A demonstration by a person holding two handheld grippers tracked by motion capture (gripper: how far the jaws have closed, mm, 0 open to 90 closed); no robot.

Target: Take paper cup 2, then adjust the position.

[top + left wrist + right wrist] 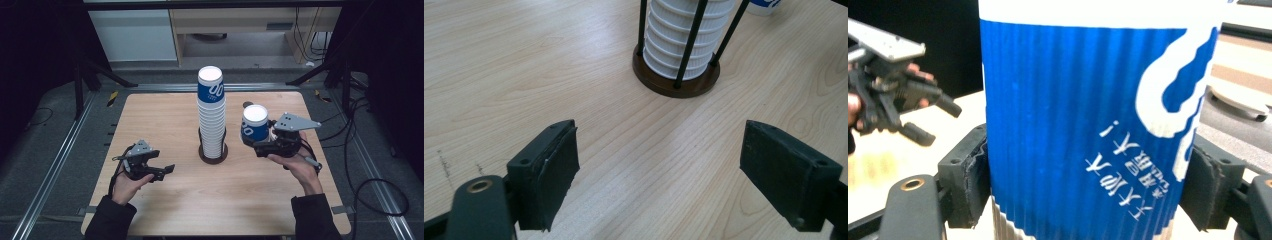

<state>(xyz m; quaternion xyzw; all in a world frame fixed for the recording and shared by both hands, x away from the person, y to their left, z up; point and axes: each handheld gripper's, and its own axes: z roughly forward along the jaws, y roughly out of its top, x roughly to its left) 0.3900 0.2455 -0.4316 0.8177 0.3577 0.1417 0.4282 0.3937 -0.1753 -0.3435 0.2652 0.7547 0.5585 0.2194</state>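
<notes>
Blue paper cup (255, 125) hangs above pale wooden table (175, 205) in dark room.

Hand and gripper pose
Left gripper (167, 170) low, jaws wide apart; right gripper (260, 145) apparently raised, jaws clamped, both forearms near.

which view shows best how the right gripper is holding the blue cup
The right gripper view: both pads press the blue cup's ribbed sides, upside down. The high view shows the right gripper holding it above the table, right of the cup stack. The left gripper view catches just a corner of it.
</notes>
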